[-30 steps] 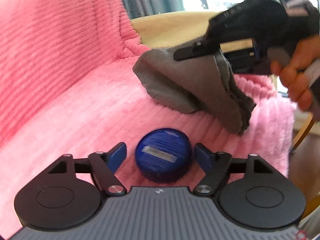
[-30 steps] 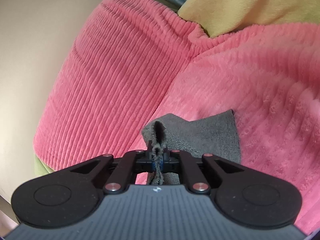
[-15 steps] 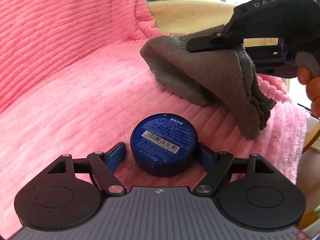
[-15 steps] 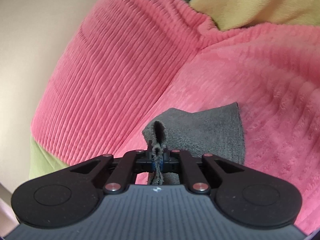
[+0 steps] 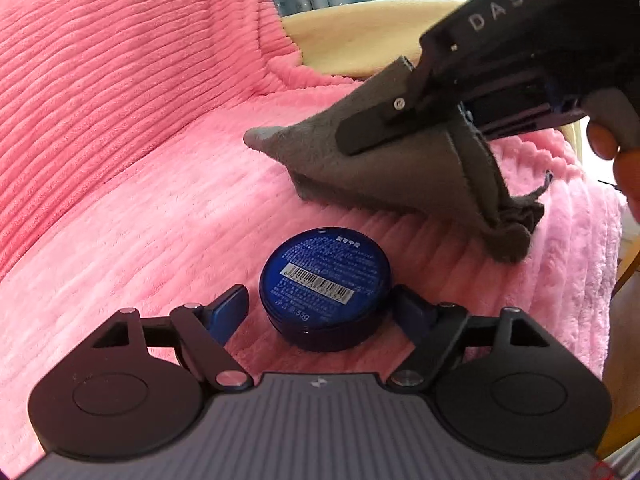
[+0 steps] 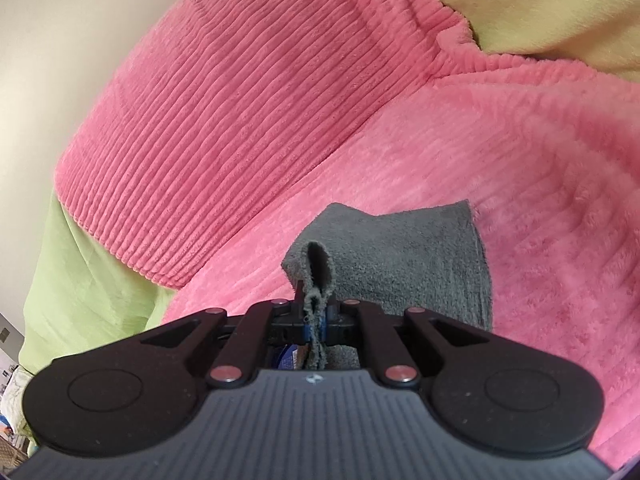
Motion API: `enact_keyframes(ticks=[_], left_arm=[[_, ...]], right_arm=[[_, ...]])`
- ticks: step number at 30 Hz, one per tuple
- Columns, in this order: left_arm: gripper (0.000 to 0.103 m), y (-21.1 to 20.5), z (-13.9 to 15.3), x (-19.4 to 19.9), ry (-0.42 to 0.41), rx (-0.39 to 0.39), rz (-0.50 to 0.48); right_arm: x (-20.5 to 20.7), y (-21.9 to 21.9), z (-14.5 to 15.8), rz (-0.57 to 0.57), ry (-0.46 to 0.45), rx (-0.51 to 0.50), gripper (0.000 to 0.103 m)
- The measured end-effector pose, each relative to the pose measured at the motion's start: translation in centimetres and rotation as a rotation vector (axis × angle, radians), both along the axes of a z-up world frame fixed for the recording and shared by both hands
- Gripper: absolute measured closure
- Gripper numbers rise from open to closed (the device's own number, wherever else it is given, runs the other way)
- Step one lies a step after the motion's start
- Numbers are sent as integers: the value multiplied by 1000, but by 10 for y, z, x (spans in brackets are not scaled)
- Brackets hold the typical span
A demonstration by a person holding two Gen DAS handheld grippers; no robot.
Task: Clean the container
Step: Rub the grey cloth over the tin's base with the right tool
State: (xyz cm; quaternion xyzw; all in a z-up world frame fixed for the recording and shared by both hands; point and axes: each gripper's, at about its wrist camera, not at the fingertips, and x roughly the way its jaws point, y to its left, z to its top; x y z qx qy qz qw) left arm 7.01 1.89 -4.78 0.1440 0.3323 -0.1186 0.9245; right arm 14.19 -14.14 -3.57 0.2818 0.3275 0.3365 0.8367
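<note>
My left camera looks down close over the tin (image 5: 325, 286); my right camera faces the sofa back; both share the grey cloth (image 5: 404, 176) and pink blanket (image 5: 140, 200).

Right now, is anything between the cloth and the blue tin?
Nothing visible. The cloth, pinched in the right gripper, hangs beyond the tin with only bare pink blanket between them.

Left tool (image 5: 320, 308): black linkage arms, silver pivot screws, blue finger pads (image 5: 230, 312), grey ribbed housing with two round black caps. Right tool (image 6: 318, 316): same build, pinkish screws; seen side-on, black body lettered "DAS", grey trigger under bare fingers (image 5: 604, 142).
</note>
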Motion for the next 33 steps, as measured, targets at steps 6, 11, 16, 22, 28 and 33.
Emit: enact_keyframes(ticks=[6, 11, 16, 22, 28, 33], left_arm=[[34, 11, 3, 2, 55, -106, -6], [34, 12, 3, 3, 42, -94, -39], [34, 9, 1, 4, 24, -58, -63], [34, 10, -3, 11, 15, -47, -80], [34, 7, -6, 11, 1, -16, -97], [34, 9, -7, 16, 9, -25, -93]], right_arm=[[-5, 9, 13, 102, -55, -86, 98], [-13, 18, 23, 256, -60, -197, 99], [-9, 33, 14, 342, -7, -293, 99], [0, 48, 0, 392, 54, -375, 102], [2, 58, 0, 411, 33, -460, 103], [1, 52, -3, 358, 36, -437, 103]])
